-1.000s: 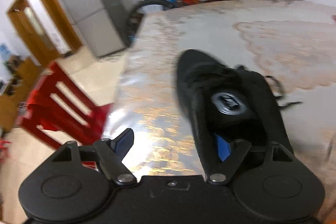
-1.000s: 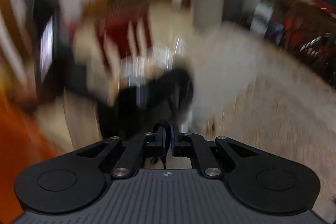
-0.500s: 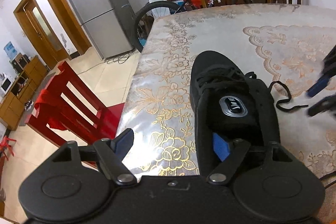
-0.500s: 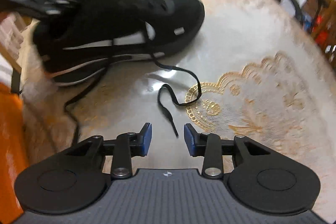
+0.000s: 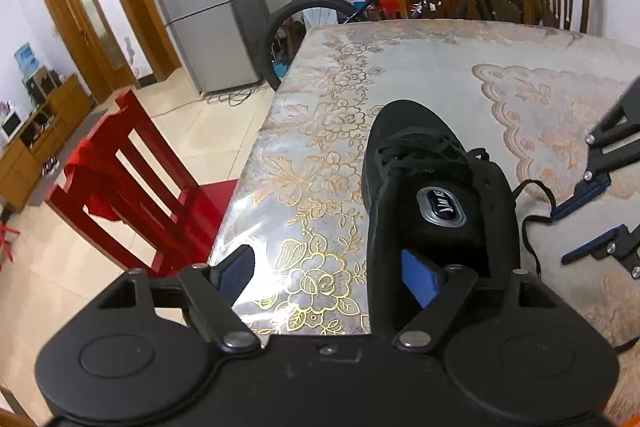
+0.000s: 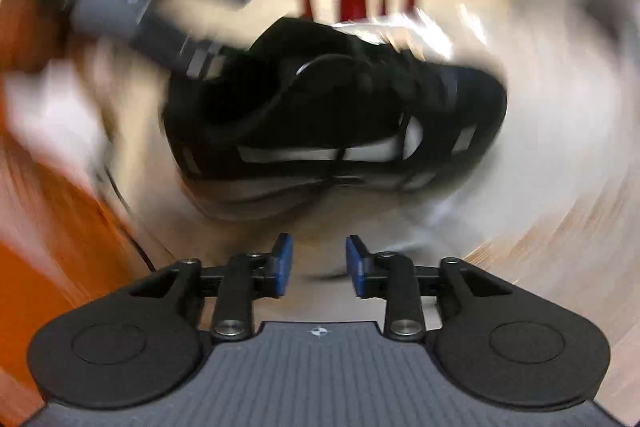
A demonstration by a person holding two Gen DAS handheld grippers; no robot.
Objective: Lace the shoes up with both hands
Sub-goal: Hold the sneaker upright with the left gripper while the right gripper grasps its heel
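Shoe (image 5: pixel 436 211) sits on the floral table (image 5: pixel 320 155) near its edge, my left gripper (image 5: pixel 332 275) spread wide astride the near wall of the collar, one pad inside and one outside, not pinching. For the step in hand I judge I should steady the heel there and bring the parted, empty right gripper (image 6: pixel 318 263) squarely onto the loose lace end (image 5: pixel 532 223) beside the shoe. Right jaws, pinched together a second ago, have opened and just eased narrower again, and its view has blurred.
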